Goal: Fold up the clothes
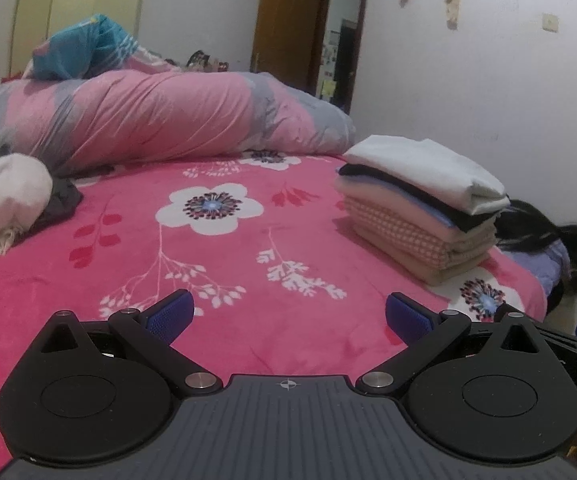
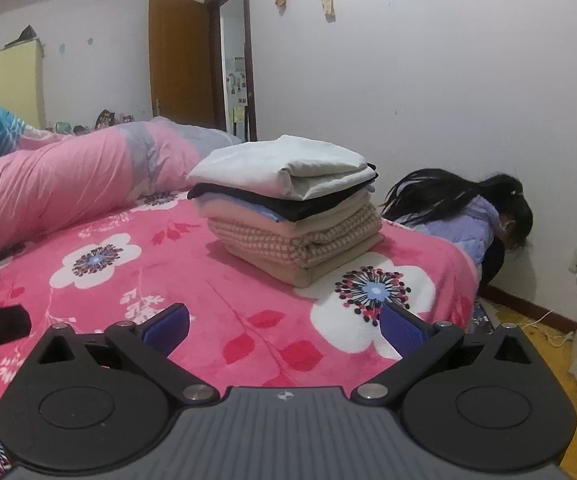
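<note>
A neat stack of folded clothes sat near the bed's right edge. Unfolded clothes waited at its left edge. Left tongs and right tongs were spread, empty.

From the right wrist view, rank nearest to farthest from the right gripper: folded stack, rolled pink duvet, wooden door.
From the right gripper:
1. Folded stack, just ahead, centre of the bed.
2. Rolled pink duvet, behind it, left.
3. Wooden door, at the far wall.
</note>
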`<state>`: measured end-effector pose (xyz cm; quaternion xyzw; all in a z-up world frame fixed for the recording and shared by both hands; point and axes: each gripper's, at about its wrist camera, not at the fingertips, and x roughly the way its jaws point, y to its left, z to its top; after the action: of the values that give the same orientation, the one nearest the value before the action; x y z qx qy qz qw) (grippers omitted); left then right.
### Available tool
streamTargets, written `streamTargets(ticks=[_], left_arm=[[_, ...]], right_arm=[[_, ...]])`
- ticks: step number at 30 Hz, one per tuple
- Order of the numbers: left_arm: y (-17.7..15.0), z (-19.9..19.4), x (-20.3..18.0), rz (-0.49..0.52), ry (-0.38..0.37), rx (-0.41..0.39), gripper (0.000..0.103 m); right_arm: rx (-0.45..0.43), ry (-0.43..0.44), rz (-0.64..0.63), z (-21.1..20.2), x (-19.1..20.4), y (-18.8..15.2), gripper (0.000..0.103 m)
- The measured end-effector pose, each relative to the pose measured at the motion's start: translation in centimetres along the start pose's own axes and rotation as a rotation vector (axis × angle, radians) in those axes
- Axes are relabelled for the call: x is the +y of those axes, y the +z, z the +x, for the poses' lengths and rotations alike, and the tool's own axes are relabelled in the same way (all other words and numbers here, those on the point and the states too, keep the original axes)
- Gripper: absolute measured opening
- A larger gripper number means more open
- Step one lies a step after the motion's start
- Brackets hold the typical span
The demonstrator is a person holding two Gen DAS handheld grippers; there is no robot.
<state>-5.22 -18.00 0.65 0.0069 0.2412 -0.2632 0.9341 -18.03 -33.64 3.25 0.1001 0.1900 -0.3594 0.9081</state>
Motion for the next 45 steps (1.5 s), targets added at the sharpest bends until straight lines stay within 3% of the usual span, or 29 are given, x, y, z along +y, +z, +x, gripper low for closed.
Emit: streamTargets(ticks=[12, 20, 45], left_arm=[[0.3, 1.1, -1.6, 0.069, 0.017, 0.04, 0.103], [0.9, 1.0, -2.2, 0.086, 0.007, 0.044, 0.103], [0.8, 0.7, -2.9, 0.138, -0.005, 0.031, 0.103]], right_arm=[[-0.029, -0.066, -0.011, 0.0, -0.9, 1.0, 0.103], [0.035, -0.061, 0.012, 1.1, -1.5, 1.5, 0.103], [0.01, -0.061, -0.029, 0.7, -0.4, 1.7, 0.103]])
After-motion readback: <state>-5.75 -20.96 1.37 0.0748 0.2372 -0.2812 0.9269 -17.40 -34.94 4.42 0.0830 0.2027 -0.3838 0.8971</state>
